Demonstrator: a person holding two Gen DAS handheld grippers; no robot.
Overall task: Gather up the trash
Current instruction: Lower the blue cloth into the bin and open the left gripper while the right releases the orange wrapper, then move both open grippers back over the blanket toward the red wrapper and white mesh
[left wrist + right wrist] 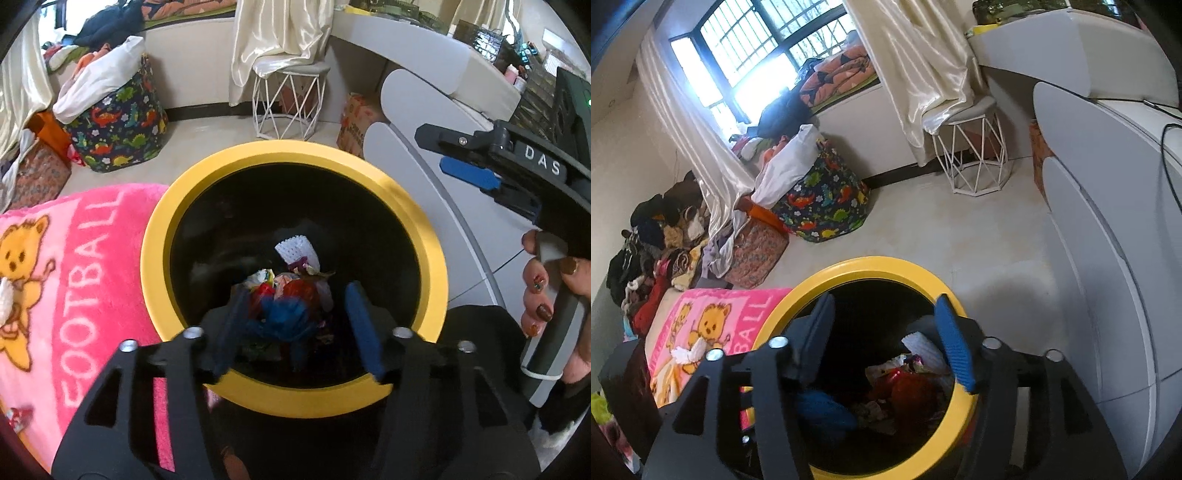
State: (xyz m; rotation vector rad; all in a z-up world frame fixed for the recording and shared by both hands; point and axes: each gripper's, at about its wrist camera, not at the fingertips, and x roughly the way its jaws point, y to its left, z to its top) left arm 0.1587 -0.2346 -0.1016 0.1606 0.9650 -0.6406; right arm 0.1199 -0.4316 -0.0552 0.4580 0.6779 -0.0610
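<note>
A black trash bin with a yellow rim (236, 155) stands on the floor; it also shows in the right wrist view (886, 264). Mixed trash (295, 280) lies at its bottom: white, red and blue pieces. My left gripper (299, 328) is open and empty right above the bin's mouth. A blue crumpled piece (288, 314) lies in the bin below it. My right gripper (886, 343) is open and empty above the bin's near edge. It also shows in the left wrist view (461, 155), to the right of the bin. Trash (908, 384) shows inside.
A pink "FOOTBALL" blanket (74, 280) lies left of the bin. A white curved cabinet (472, 229) stands to the right. A dinosaur-print basket (114, 129), a white wire stool (288, 103) and piles of clothes (653, 251) stand farther back.
</note>
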